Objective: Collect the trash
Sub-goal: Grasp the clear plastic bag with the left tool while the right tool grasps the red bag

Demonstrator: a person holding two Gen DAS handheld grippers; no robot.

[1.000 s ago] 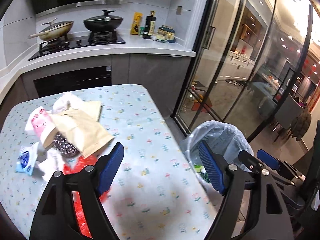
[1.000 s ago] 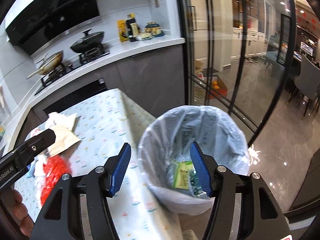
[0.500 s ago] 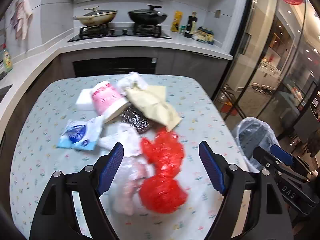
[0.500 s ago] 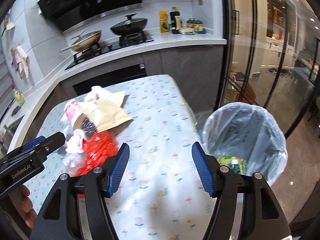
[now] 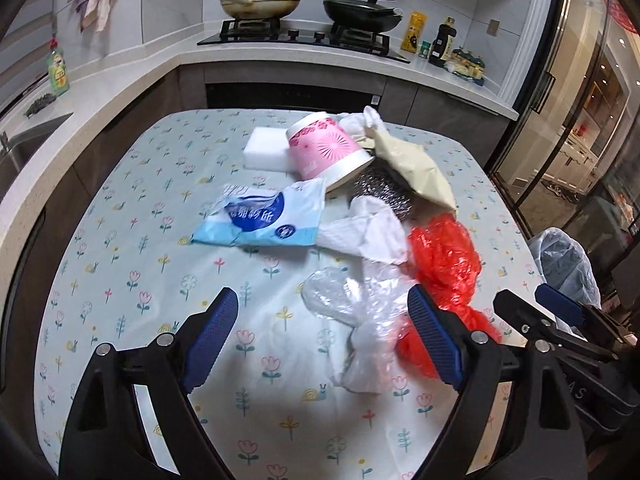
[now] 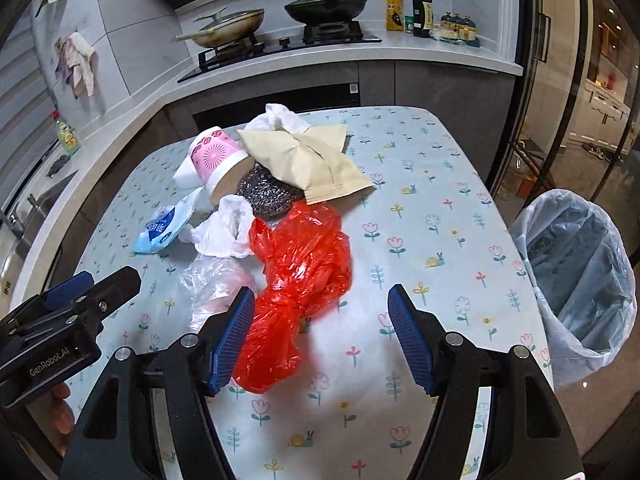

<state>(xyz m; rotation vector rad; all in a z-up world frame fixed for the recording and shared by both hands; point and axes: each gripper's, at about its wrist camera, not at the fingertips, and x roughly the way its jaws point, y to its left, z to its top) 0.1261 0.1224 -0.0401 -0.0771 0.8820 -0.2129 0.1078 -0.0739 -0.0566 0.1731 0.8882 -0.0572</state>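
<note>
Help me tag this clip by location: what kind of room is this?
Most likely a home kitchen. A gas hob with two lidded pans sits on the counter, sauce bottles stand beside it, and a table with a flowered cloth holds the trash, with a lined bin next to it.

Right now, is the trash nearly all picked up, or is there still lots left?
Lots left. Both hand-held grippers, left and right, are open and hold nothing, their jaws just widened. Still on the table: red bag, clear bag, pink cup, blue packet, beige pouch. The bin waits beside it.
</note>
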